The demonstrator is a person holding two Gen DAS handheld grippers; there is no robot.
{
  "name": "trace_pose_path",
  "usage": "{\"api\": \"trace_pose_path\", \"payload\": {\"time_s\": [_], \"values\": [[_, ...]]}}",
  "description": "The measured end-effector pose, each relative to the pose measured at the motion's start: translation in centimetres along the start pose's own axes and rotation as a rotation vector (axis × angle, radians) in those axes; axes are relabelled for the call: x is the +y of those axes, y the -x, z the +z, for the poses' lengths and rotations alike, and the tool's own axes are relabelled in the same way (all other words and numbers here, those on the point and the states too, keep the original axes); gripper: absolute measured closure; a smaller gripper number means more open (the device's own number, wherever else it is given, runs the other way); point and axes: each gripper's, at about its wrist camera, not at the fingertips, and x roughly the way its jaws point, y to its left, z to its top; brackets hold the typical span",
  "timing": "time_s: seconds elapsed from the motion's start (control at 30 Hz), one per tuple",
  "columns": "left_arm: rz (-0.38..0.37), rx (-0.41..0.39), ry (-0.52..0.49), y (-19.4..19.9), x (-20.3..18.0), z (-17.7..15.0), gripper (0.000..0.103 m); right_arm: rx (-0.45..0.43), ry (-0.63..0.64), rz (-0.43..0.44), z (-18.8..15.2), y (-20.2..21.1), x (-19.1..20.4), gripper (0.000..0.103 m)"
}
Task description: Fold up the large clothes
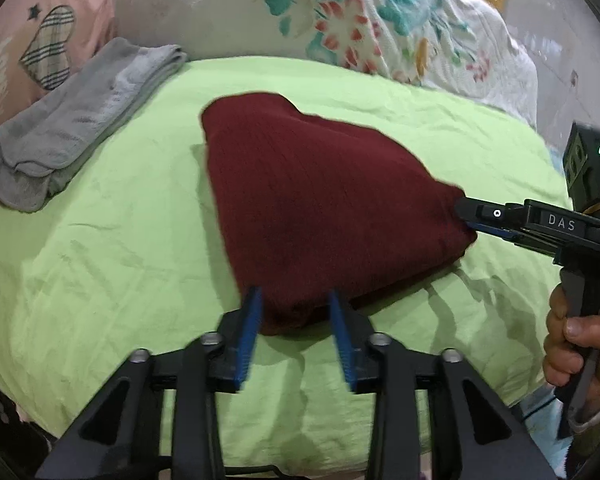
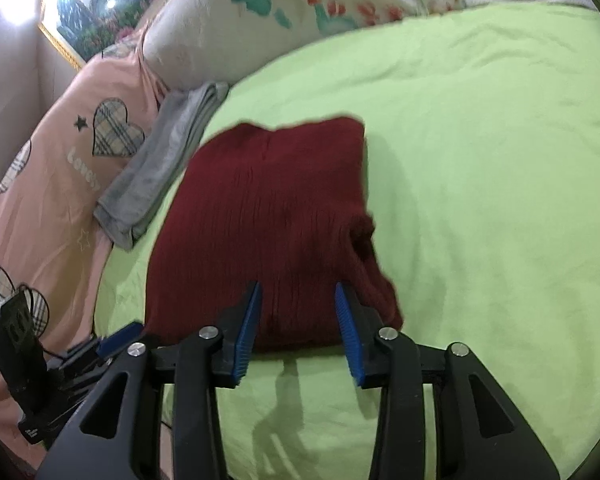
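A dark red knit sweater (image 1: 320,200) lies folded into a thick bundle on the green bed sheet (image 1: 120,240); it also shows in the right wrist view (image 2: 276,216). My left gripper (image 1: 294,300) is open, its blue pads on either side of the bundle's near edge. My right gripper (image 2: 298,292) is open at the bundle's other edge, blue pads straddling the cloth. In the left wrist view the right gripper (image 1: 466,216) touches the sweater's right corner.
A folded grey garment (image 1: 76,120) lies at the left by a pink heart-print pillow (image 1: 28,48). A floral quilt (image 1: 340,20) is piled at the head of the bed. Bare green sheet (image 2: 500,200) spreads to the right.
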Motion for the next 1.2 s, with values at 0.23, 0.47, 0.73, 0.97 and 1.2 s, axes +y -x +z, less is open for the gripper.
{"api": "trace_pose_path", "payload": {"time_s": [0.23, 0.47, 0.73, 0.97, 1.2], "values": [[0.045, 0.004, 0.122, 0.2, 3.6, 0.8, 0.056, 0.017, -0.019, -0.043, 2.1, -2.4, -1.3, 0.050], [0.086, 0.041, 0.151, -0.8, 4.6, 0.7, 0.051, 0.072, 0.036, -0.108, 1.6, -4.1, -1.0, 0.089], [0.106, 0.055, 0.142, -0.7, 4.1, 0.4, 0.043, 0.066, 0.004, -0.069, 1.4, -2.3, -0.9, 0.055], [0.125, 0.063, 0.141, -0.4, 3.7, -0.4, 0.030, 0.013, 0.042, -0.036, 0.0, 1.4, 0.7, 0.040], [0.169, 0.080, 0.106, -0.3, 3.1, -1.6, 0.023, 0.033, 0.115, -0.061, -2.5, 2.1, 2.0, 0.030]]}}
